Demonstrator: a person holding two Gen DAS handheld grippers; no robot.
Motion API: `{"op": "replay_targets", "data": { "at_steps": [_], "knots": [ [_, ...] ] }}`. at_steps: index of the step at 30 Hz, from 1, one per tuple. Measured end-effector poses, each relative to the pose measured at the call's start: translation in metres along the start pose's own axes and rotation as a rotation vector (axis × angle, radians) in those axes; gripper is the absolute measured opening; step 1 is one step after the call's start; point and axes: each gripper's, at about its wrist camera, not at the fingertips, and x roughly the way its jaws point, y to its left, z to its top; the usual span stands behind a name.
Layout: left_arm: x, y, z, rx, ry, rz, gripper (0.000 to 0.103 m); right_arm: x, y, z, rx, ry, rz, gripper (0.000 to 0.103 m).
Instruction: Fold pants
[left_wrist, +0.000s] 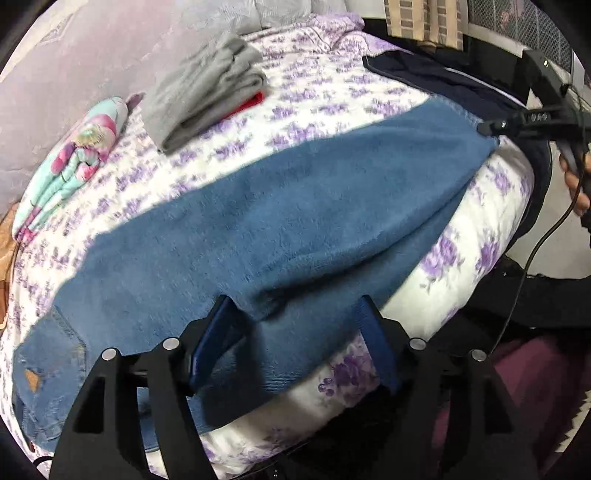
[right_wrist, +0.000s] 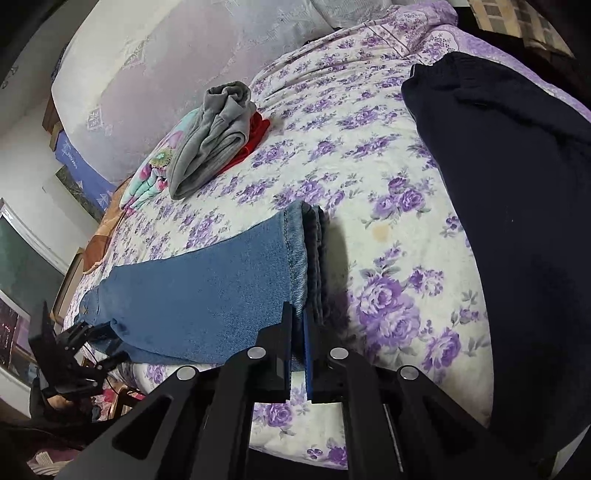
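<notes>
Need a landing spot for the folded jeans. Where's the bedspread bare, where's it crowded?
Bare bedspread: the wide strip between the jeans hem and the dark pants, and the patch between the jeans and the grey folded garment. Crowded: the wall side, where grey garment, red cloth and floral bundle stack together. Right claw is shut on the hem; left claw is open.

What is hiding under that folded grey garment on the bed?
A red cloth peeks out beneath the folded grey garment, which lies on the floral bedspread. How far the red piece reaches, or what it is, stays covered.
</notes>
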Motion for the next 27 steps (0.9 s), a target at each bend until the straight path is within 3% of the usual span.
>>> {"op": "replay_targets", "data": {
  "at_steps": [4, 9, 13, 14, 15, 16, 17, 22, 27],
  "knots": [
    [-0.019, -0.003, 0.001, 0.048, -0.031, 0.034, 0.067, 0.001, -0.002, 0.0, 0.003, 0.0, 0.007, 0.006],
    [0.01, 0.007, 0.003, 0.052, 0.026, 0.089, 0.067, 0.001, -0.002, -0.001, 0.013, 0.0, 0.014, 0.006],
    [0.007, 0.01, 0.013, 0.062, -0.016, 0.095, 0.067, 0.002, -0.002, -0.002, 0.02, 0.004, 0.021, 0.006],
    [0.009, 0.01, 0.014, 0.073, -0.016, 0.089, 0.063, 0.002, -0.002, -0.001, 0.023, 0.003, 0.024, 0.006],
    [0.015, 0.011, 0.014, 0.08, 0.006, 0.068, 0.039, 0.002, -0.003, 0.0, 0.024, 0.001, 0.026, 0.006],
    [0.023, 0.012, 0.011, 0.075, 0.052, 0.029, 0.023, 0.001, -0.002, 0.0, 0.024, -0.003, 0.028, 0.006],
    [0.029, 0.012, 0.007, 0.07, 0.078, 0.005, 0.016, 0.0, -0.002, 0.0, 0.025, -0.012, 0.031, 0.006],
    [-0.004, 0.021, 0.001, -0.006, 0.007, -0.054, 0.009, -0.01, 0.004, 0.002, 0.01, -0.054, 0.064, 0.006],
    [-0.01, 0.013, -0.015, 0.027, 0.034, -0.058, 0.009, -0.005, 0.004, -0.002, -0.005, -0.007, 0.055, 0.006]
  ]
}}
